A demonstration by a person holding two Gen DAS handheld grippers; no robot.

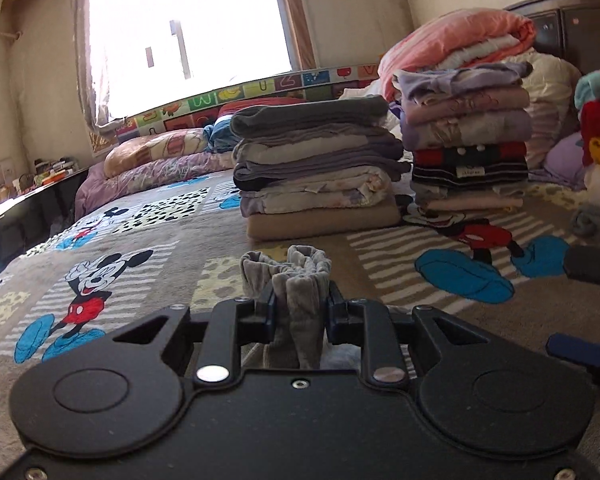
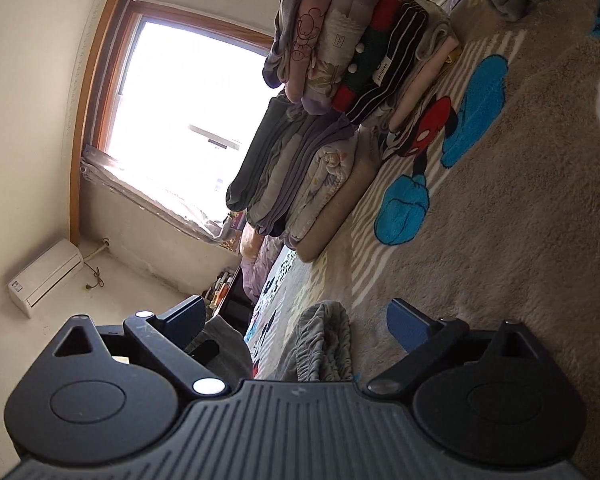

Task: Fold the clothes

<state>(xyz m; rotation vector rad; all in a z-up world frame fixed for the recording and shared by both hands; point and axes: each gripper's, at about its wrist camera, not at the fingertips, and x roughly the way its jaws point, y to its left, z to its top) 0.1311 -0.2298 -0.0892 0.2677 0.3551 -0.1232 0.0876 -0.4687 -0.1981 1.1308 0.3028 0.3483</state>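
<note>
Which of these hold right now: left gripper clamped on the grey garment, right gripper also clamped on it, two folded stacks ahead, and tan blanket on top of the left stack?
1. The left gripper is shut on the grey ribbed-cuff garment. True.
2. The right gripper is clamped on it. False: its jaws stand wide apart.
3. Two folded stacks, left stack and right stack, stand ahead on the Mickey Mouse bedspread. True.
4. The tan blanket tops the left stack. False: it lies at the bottom.

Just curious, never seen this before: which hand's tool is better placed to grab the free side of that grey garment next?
Probably the right. The right tool is open with the grey garment lying between its fingers, while the left tool is already shut on the cloth.
</note>
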